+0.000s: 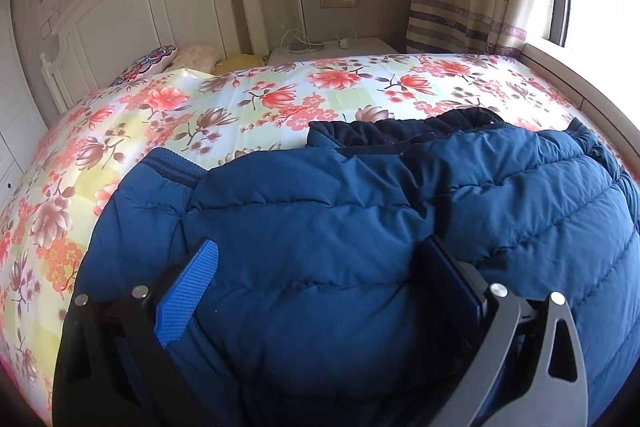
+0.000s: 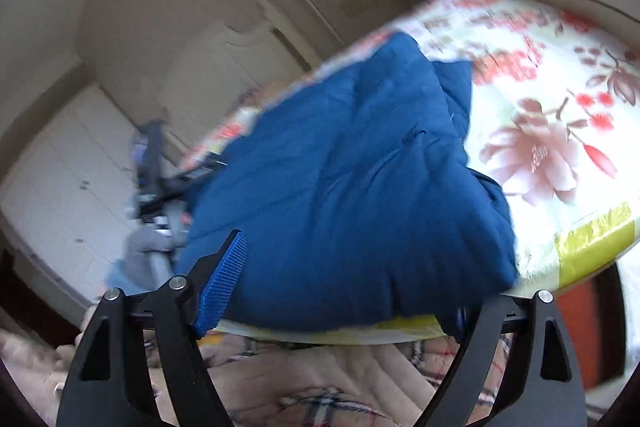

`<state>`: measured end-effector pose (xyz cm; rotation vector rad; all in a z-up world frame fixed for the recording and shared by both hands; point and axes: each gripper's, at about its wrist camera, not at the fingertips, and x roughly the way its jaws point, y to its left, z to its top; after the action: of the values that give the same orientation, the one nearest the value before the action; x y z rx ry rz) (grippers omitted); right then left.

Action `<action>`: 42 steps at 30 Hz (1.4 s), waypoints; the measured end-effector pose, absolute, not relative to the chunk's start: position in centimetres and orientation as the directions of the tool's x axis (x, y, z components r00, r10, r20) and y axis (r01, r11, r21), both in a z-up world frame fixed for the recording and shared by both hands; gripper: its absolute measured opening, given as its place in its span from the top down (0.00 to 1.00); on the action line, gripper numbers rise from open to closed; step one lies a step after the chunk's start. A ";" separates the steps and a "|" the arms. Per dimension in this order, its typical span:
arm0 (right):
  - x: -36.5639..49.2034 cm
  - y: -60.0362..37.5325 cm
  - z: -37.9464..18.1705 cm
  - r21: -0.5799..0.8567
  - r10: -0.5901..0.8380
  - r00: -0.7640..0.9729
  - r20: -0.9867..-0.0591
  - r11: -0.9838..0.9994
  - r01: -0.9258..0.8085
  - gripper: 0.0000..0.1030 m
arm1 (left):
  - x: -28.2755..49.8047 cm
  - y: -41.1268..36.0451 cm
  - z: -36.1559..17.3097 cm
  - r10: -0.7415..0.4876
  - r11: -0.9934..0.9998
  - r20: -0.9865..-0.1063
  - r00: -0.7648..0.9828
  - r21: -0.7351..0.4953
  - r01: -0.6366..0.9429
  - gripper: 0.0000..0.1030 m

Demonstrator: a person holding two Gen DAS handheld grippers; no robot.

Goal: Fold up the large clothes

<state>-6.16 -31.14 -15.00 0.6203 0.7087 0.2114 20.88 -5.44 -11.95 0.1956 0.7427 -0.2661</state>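
A blue puffer jacket, already doubled over at the frame's centre on the floral bedsheet, is straddled by the spread, empty left gripper and right gripper; further folding is judged outstanding.

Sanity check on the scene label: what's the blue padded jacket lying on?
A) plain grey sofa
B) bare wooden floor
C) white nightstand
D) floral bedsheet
D: the blue jacket lies spread on the bedsheet, which is printed with red and pink flowers, in front of the white headboard.
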 end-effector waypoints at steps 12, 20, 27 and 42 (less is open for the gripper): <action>-1.7 -30.2 -13.8 0.523 0.251 0.815 -0.523 0.849 0.074 0.50 | 18.5 -7.0 -8.8 -0.223 0.920 -0.648 0.728 0.106 0.376 0.02; -2.6 -26.1 -8.5 0.354 0.143 0.891 -0.430 0.935 0.020 0.55 | 15.0 -9.9 -12.1 -0.098 0.885 -0.692 0.715 0.267 0.381 0.02; -2.6 -18.7 -3.3 0.103 0.118 0.941 -0.317 0.991 -0.089 0.55 | 11.1 -2.6 -8.5 -0.272 0.930 -0.601 0.752 0.037 0.366 0.12; 0.6 13.8 -14.4 -0.728 0.136 0.855 -0.500 0.468 -0.500 0.50 | 4.3 29.4 -3.8 -0.083 0.976 -0.486 0.870 -0.217 -0.028 0.12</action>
<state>0.60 13.80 -14.44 -1.0149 0.4025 0.4031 4.35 29.43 -3.77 -0.2209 0.5155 -0.0286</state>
